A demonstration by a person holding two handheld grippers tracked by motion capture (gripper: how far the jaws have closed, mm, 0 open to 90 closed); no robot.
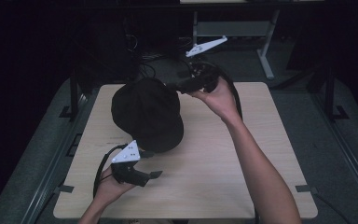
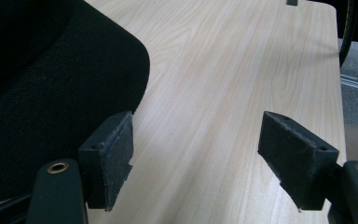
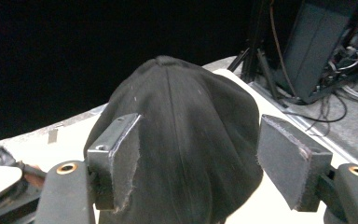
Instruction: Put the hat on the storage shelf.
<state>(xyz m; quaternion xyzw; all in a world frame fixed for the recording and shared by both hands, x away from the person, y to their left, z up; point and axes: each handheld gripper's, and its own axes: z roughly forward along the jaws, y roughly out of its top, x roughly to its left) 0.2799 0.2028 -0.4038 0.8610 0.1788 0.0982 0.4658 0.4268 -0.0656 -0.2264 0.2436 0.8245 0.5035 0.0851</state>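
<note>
A black cap (image 1: 147,114) lies on the light wooden table (image 1: 214,186), left of its middle. My left gripper (image 1: 153,164) sits just in front of the cap's near edge, open, with bare tabletop (image 2: 223,70) between its pads. In the left gripper view the cap's brim (image 2: 51,93) lies beside the left pad (image 2: 114,158). My right gripper (image 1: 175,87) hovers at the cap's far right side, pointing at it. Its jaws stand open in the right gripper view, with the cap's crown (image 3: 182,121) framed between the pads and neither pad pressing on it.
Behind the table's far edge are a white desk leg (image 1: 265,60), tangled cables (image 1: 144,58) and a dark box (image 3: 317,46) on the grey floor. Bare tabletop spreads to the right of the cap. The person's right forearm (image 1: 256,163) crosses the table's right half.
</note>
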